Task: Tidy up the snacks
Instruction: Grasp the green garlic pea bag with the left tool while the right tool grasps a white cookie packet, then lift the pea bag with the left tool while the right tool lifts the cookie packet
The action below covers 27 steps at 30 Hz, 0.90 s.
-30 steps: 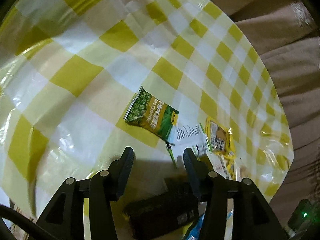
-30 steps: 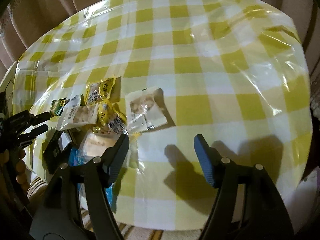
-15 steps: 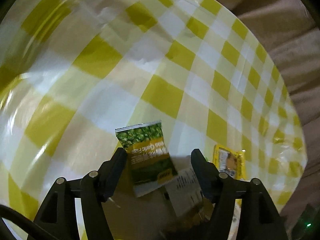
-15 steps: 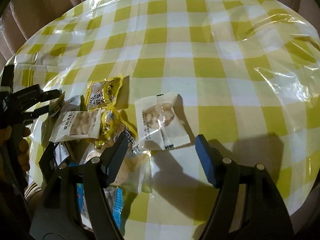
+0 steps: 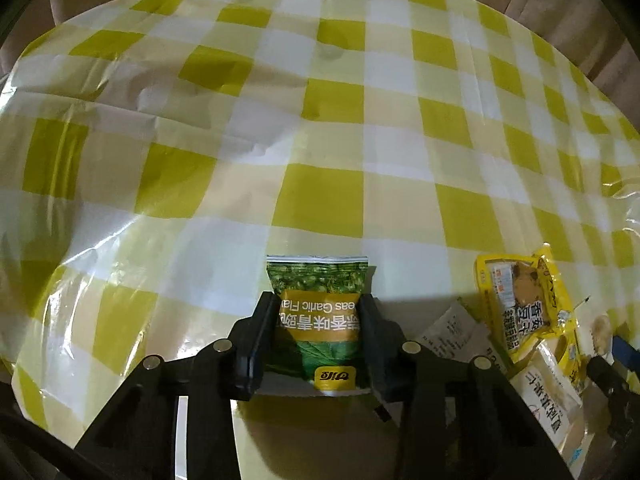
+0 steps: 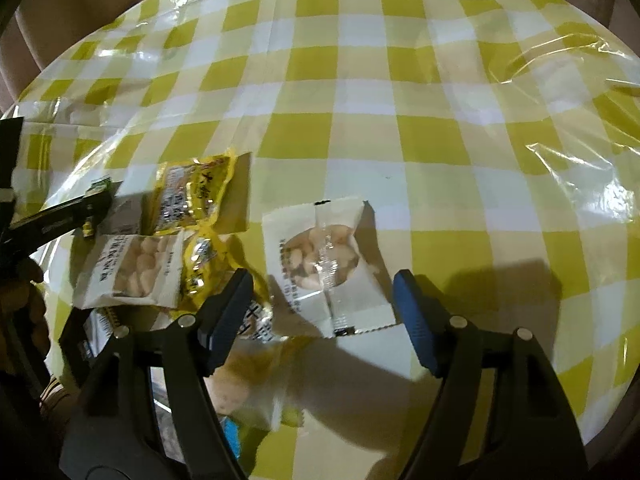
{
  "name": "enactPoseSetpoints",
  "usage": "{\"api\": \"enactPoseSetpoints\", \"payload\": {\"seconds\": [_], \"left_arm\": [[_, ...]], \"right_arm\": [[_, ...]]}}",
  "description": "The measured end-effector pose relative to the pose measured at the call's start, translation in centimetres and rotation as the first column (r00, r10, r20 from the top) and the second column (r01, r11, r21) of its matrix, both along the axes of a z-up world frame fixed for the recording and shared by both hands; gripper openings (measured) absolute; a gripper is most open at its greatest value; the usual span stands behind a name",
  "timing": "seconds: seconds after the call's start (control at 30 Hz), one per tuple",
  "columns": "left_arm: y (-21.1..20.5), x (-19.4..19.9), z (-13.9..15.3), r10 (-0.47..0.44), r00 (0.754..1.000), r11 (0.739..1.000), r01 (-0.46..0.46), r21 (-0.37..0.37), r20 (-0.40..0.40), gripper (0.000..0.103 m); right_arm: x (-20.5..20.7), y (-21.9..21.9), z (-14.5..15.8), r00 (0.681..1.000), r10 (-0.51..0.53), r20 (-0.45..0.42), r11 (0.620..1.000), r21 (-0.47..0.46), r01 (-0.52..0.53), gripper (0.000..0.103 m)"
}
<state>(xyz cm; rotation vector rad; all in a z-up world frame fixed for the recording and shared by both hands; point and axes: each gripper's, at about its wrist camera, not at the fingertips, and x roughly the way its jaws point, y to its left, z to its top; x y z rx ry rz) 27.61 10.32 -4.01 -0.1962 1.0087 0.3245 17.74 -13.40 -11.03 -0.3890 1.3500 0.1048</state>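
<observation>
A green garlic-pea packet point(image 5: 318, 280) lies on the yellow-and-white checked tablecloth point(image 5: 320, 120). My left gripper point(image 5: 318, 300) points down over it, its jaws closing, and both black pads press the packet's sides. In the right wrist view that left gripper point(image 6: 76, 208) shows at the far left. My right gripper point(image 6: 322, 276) hovers with blue-padded jaws opening, wide apart. A white nut packet point(image 6: 320, 256) lies flat between and just beyond its fingertips, touched by neither.
A heap of snacks sits by the near table edge: a yellow packet point(image 6: 192, 196) point(image 5: 524, 300), a white packet of pale nuts point(image 6: 132, 272), more wrappers under it, and a black box point(image 6: 76, 344). Beige upholstery point(image 6: 80, 8) rings the round table.
My left gripper swung round and came over the green packet, opened wider, then closed on its sides. My right gripper sank toward the white nut packet, which now lies between its fingers.
</observation>
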Motion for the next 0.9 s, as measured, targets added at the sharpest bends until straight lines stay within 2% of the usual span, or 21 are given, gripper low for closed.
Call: {"api": "enactPoseSetpoints", "payload": {"seconds": [0.13,0.27,0.43,0.7,0.9], "left_arm": [[-0.2,-0.3,-0.1,0.002,1.0,1.0,-0.002,0.002,0.009,0.04],[-0.1,-1.1,0.0,0.012,1.0,1.0,-0.012,-0.007,0.014,0.039],[-0.2,-2.4,0.0,0.032,0.999,0.999,-0.031,-0.023,0.033,0.038],[-0.4,-4.3,0.2,0.053,0.998,0.998,-0.051,-0.043,0.046,0.038],[-1.0,-5.8,1.5,0.059,0.995,0.998,-0.056,-0.033,0.078,0.038]], "right_arm": [[0.3,-0.5,-0.8,1.0,-0.002,-0.007,1.0,-0.018,0.002,0.075],[0.3,-0.4,-1.1,0.999,0.032,0.021,0.997,-0.075,-0.03,0.066],[0.4,-0.8,-0.8,0.999,0.031,0.03,0.997,-0.069,-0.029,0.061],[-0.5,-1.5,0.0,0.999,0.008,0.043,0.998,-0.065,-0.005,0.06],[-2.0,-1.5,1.2,0.998,0.013,0.055,0.998,-0.057,-0.01,0.06]]}}
